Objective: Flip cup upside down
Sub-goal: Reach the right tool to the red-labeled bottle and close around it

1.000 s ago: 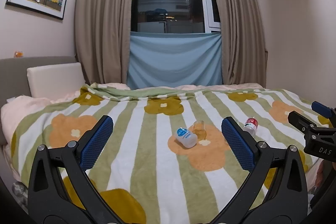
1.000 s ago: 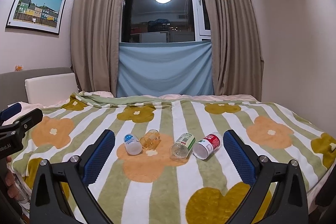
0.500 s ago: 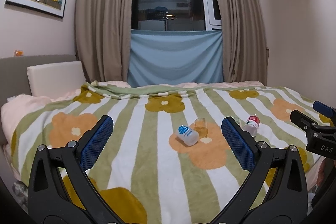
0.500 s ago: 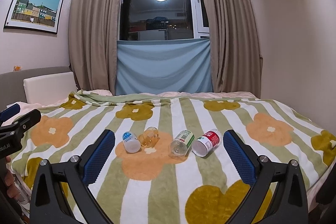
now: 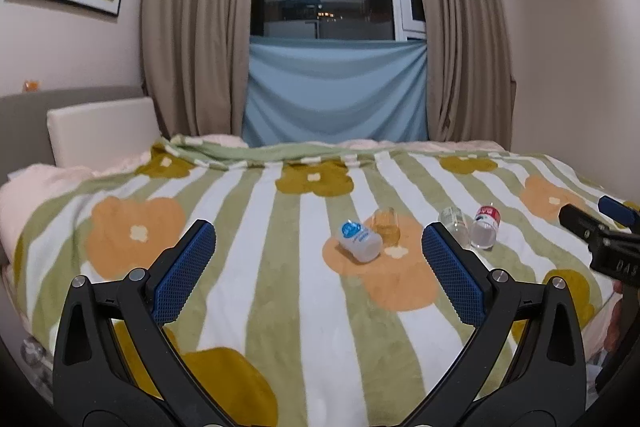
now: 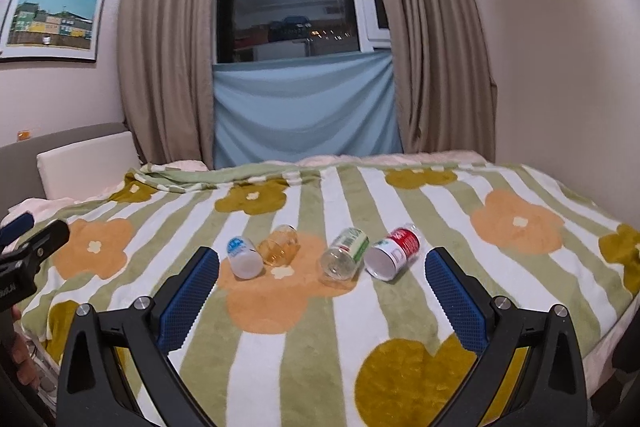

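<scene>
Four small cups lie on their sides in a row on the striped blanket [image 5: 312, 307], and from the left wrist view the left gripper [image 5: 318, 267] hangs wide open with nothing between its blue pads [image 5: 186, 267]. Ahead of it sit the blue-label cup [image 5: 359, 241] and the amber cup [image 5: 386, 225], touching or nearly so; the clear cup [image 5: 454, 223] and the red-label cup [image 5: 485, 227] lie further right, partly behind the right pad. The right gripper [image 5: 600, 227] pokes in at the edge.

Over to the right wrist view: the right gripper [image 6: 322, 285] is spread just as wide, empty, short of the row. All four cups point their open mouths toward the camera: blue-label [image 6: 243, 257], amber [image 6: 279, 247], clear with a green label [image 6: 345, 254], red-label [image 6: 394, 253].

These look like light, thin plastic, smooth and round, so they would likely roll or squirt out of a sloppy pinch, and the soft blanket gives no firm backing. Best hold, I'd say: across the mid-body, pads on opposite walls, gentle squeeze. Which cup is the target, I cannot tell.
</scene>
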Tool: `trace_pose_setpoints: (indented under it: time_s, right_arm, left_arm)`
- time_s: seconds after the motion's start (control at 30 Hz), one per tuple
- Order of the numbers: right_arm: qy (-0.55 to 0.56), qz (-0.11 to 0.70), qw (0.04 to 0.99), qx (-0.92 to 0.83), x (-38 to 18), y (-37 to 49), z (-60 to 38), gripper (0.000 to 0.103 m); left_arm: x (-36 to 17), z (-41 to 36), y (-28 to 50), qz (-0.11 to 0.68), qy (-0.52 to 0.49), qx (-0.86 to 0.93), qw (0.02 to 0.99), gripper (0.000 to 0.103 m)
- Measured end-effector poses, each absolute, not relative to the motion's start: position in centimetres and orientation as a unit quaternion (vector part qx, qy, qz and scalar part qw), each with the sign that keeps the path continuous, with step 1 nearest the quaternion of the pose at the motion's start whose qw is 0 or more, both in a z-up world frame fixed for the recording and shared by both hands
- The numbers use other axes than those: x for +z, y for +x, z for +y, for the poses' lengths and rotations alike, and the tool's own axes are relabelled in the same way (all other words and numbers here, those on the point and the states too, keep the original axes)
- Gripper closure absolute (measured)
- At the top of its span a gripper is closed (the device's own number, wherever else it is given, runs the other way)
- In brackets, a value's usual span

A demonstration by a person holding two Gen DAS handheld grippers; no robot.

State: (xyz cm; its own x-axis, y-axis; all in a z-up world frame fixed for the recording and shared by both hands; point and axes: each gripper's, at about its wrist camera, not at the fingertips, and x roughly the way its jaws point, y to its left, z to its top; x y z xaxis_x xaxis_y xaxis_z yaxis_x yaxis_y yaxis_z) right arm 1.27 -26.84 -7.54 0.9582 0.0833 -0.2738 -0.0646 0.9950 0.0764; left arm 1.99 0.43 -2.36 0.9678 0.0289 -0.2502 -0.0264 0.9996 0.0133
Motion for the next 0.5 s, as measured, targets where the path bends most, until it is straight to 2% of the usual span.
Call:
trace_pose_setpoints:
  time_s: [0.2,0.37,0.5]
  right_arm:
    - [0.06,0.182,0.981,0.007,-7.6,5.4,-30.2,0.0]
    - [0.087,0.246,0.965,0.012,-8.3,12.2,-34.0,0.0]
    - [0.156,0.268,0.95,0.031,-9.6,17.1,-37.0,0.0]
  left_arm:
    - [-4.8,0.2,5.3,0.173,0.007,0.003,0.985,0.0]
    - [-6.7,0.1,8.2,0.207,0.008,-0.002,0.978,0.0]
    - [-8.1,-0.2,11.0,0.237,0.007,-0.013,0.971,0.0]
